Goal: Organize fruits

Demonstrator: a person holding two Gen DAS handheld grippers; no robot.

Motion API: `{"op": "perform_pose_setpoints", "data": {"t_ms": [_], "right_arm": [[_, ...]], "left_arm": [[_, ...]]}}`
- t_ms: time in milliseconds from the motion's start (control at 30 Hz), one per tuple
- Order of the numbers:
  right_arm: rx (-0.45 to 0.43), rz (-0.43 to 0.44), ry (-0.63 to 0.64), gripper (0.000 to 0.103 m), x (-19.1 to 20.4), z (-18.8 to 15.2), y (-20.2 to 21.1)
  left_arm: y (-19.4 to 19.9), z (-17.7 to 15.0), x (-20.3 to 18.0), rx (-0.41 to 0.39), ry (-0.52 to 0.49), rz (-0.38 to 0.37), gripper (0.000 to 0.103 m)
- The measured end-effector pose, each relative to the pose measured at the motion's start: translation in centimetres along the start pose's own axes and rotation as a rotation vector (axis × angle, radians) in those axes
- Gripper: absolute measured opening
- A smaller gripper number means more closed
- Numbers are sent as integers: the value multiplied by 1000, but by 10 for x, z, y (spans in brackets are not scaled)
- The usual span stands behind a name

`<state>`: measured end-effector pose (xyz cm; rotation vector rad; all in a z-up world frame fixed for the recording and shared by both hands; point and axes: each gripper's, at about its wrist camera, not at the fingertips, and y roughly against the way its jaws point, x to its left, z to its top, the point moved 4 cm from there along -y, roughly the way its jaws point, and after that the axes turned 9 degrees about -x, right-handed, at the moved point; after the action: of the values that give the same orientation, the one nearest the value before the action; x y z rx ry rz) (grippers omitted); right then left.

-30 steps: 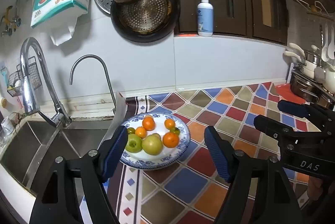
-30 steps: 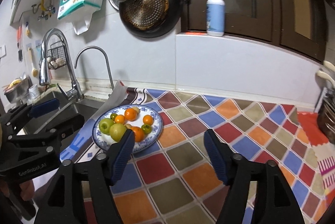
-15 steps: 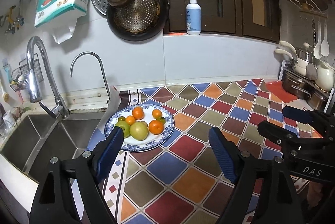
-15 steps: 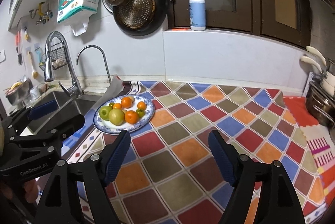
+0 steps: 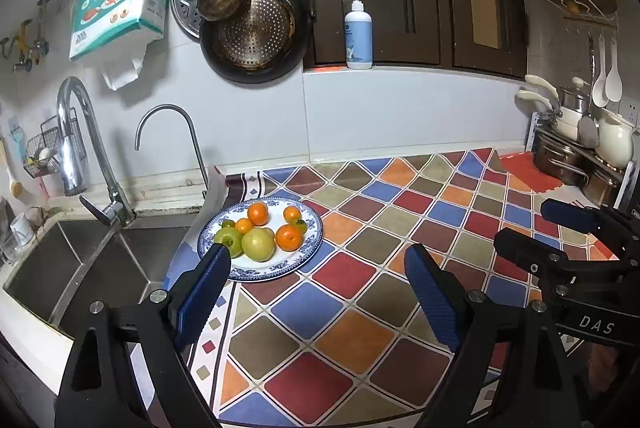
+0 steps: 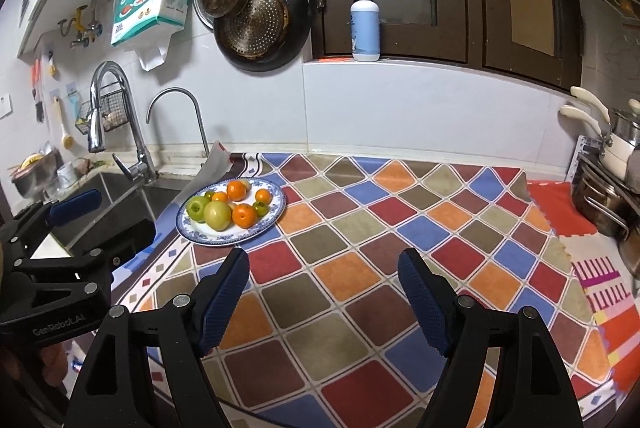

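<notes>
Fruits (image 5: 262, 234) sit piled on the blue-rimmed plate (image 5: 308, 250), which rests on the checkered counter (image 5: 360, 268) just beside the sink (image 5: 80, 268). We see oranges behind, green apples in front. Left hand-held gripper (image 5: 316, 284) hangs above the counter near the plate, jaws opening, nothing between them. Right hand-held gripper (image 6: 324, 284) sits further from the plate, jaws wide, empty.
</notes>
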<state>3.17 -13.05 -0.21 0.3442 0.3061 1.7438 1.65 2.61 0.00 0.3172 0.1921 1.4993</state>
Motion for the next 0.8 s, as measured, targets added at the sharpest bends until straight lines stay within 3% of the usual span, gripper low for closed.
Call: {"op": "perform_pose_setpoints", "data": {"t_ms": [433,800], "right_arm": [[-3,5,7,77,-4,-1,7],[-5,7,6,77,-5,-1,7]], "left_arm": [[4,2,-5,-5,-3,3,97],[6,3,-6,-9,-5,6,97]]}}
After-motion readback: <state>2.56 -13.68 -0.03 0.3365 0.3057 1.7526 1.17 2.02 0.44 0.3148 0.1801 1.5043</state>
